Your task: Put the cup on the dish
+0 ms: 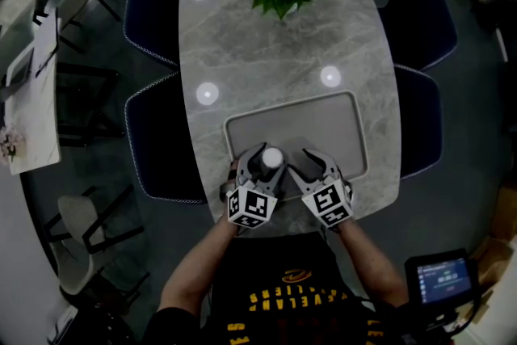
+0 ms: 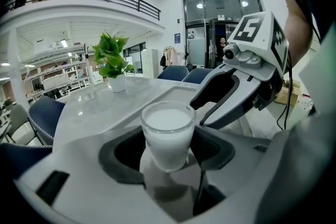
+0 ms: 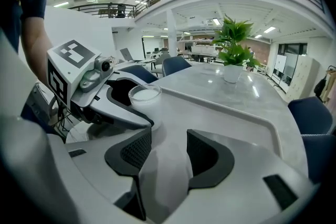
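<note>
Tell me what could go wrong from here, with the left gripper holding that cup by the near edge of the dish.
1. The cup looks filled with something white almost to its rim, so tilting the left gripper could spill it.
2. The cup is close to the raised near rim of the dish. If it is set down partly on that rim, it might tip.
3. The right gripper, open and empty, is close beside the left one and could bump the cup.

Glossy marble-look table (image 1: 242,28); matt smooth dish (image 1: 311,125); frosted glassy cup (image 2: 168,134).
</note>
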`<state>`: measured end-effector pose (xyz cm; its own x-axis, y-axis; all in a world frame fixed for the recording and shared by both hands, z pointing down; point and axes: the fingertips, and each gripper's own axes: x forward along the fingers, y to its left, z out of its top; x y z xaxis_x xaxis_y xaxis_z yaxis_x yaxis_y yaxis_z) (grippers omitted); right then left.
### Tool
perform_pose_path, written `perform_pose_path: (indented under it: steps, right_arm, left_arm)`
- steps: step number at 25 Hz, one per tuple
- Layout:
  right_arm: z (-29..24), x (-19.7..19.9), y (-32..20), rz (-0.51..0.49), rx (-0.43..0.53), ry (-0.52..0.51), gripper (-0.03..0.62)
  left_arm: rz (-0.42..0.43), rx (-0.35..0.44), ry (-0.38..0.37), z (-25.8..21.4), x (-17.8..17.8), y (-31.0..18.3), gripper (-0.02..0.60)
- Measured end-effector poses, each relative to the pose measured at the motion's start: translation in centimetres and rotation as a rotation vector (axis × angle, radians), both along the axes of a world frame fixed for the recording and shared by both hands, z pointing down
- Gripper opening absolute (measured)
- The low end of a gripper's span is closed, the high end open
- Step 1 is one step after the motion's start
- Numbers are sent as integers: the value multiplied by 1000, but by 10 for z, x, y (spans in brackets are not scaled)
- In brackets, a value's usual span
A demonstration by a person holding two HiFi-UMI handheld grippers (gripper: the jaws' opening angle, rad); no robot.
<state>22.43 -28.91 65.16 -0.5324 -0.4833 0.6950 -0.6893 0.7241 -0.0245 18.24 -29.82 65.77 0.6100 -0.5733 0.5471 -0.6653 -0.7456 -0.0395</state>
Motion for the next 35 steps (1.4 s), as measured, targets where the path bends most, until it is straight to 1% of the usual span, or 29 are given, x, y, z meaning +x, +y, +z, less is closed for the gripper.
perform_pose_path:
  steps: [9, 15, 22, 29, 35]
  right_arm:
    - [-1, 1, -1, 13, 8, -7, 213]
    - [-1, 2, -3, 26, 6, -16, 213]
    - [-1, 4, -4, 45, 2, -27, 213]
    - [2, 4, -3, 73, -2, -41, 213]
    - [-3, -1, 3, 96, 9, -44, 213]
  left_arm:
    - [-11, -9, -8, 3, -2, 0, 265]
    - [4, -19, -36, 9, 0, 0, 266]
    - [-14, -48, -25, 9, -3, 0, 265]
    - [-28, -77, -19, 13, -15, 3, 265]
    - [-11, -93, -20, 11, -28, 12, 265]
